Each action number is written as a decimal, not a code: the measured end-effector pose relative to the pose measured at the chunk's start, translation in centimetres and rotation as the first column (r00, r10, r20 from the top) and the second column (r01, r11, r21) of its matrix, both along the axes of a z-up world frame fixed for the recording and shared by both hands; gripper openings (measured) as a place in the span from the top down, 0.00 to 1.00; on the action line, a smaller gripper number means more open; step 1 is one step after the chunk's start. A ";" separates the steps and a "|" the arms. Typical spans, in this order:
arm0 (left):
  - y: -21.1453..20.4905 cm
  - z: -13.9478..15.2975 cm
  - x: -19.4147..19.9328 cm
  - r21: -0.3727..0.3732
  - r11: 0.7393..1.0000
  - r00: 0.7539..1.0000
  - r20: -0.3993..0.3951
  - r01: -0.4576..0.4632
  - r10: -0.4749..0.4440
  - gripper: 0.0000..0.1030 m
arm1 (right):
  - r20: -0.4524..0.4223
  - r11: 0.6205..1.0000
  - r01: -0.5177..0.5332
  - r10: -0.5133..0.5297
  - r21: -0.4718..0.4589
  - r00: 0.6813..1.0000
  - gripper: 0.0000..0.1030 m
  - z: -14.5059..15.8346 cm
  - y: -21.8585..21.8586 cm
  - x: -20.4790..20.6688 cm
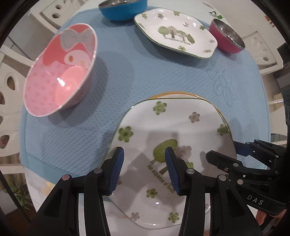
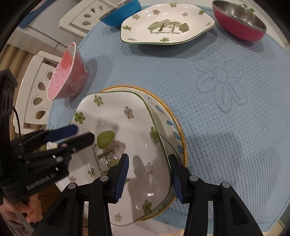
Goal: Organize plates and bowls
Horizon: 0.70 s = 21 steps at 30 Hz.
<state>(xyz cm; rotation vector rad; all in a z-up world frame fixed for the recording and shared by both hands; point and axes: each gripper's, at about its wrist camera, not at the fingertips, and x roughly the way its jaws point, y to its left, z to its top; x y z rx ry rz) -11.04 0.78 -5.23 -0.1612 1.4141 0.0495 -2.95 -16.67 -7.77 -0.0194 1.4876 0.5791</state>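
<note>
A white forest-print plate [image 1: 145, 130] [image 2: 126, 123] lies on top of a yellow-rimmed plate [image 2: 174, 116] at the near edge of the blue mat. My left gripper [image 1: 144, 170] is open above the top plate's near-left part. My right gripper [image 2: 149, 174] is open, its jaws straddling the top plate's right rim; in the left wrist view it shows at the plate's right edge [image 1: 226, 154]. A second forest-print plate [image 1: 175, 34] [image 2: 166, 23] lies at the far side. A pink cartoon bowl [image 1: 59, 70] [image 2: 68, 74] stands to the left.
A blue bowl [image 1: 123, 9] [image 2: 121, 12] and a magenta steel-lined bowl [image 1: 227, 36] [image 2: 239, 20] stand at the far side. The blue mat [image 1: 154, 72] [image 2: 217, 109] covers a round table. White chairs [image 2: 39, 85] stand around it.
</note>
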 end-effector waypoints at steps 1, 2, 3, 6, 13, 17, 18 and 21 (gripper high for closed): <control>0.1 0.2 0.0 0.007 1.000 1.000 0.006 -0.002 0.002 0.56 | 0.009 1.000 -0.008 0.008 -0.007 1.000 0.57 0.1 -0.1 0.0; 0.3 0.4 0.0 0.012 1.000 1.000 0.010 -0.004 0.004 0.56 | 0.017 1.000 -0.017 0.017 -0.015 1.000 0.57 0.3 0.1 0.0; 0.4 0.6 -0.1 0.014 1.000 1.000 0.013 -0.006 0.006 0.56 | 0.019 1.000 -0.023 0.024 -0.020 1.000 0.57 0.2 0.2 0.0; 0.9 1.0 -0.7 0.020 1.000 1.000 0.012 -0.013 0.013 0.56 | 0.026 0.999 -0.031 0.032 -0.027 0.999 0.57 0.2 0.4 0.0; 2.5 3.4 -2.1 0.025 0.999 0.998 0.040 -0.043 0.042 0.50 | 0.072 0.997 -0.037 0.042 -0.068 0.996 0.59 0.7 0.9 -0.1; 3.4 3.3 -2.1 0.034 0.997 0.997 0.036 -0.065 0.064 0.50 | 0.073 0.995 -0.034 0.041 -0.097 0.996 0.59 0.5 1.6 -0.2; 3.5 3.2 -2.2 0.034 0.997 0.997 0.032 -0.069 0.068 0.50 | 0.075 0.994 -0.037 0.045 -0.105 0.996 0.59 0.4 1.8 -0.3; 3.8 2.6 -1.9 0.030 0.996 0.996 0.019 -0.083 0.082 0.50 | 0.078 0.992 -0.043 0.053 -0.115 0.996 0.59 0.2 2.3 -0.4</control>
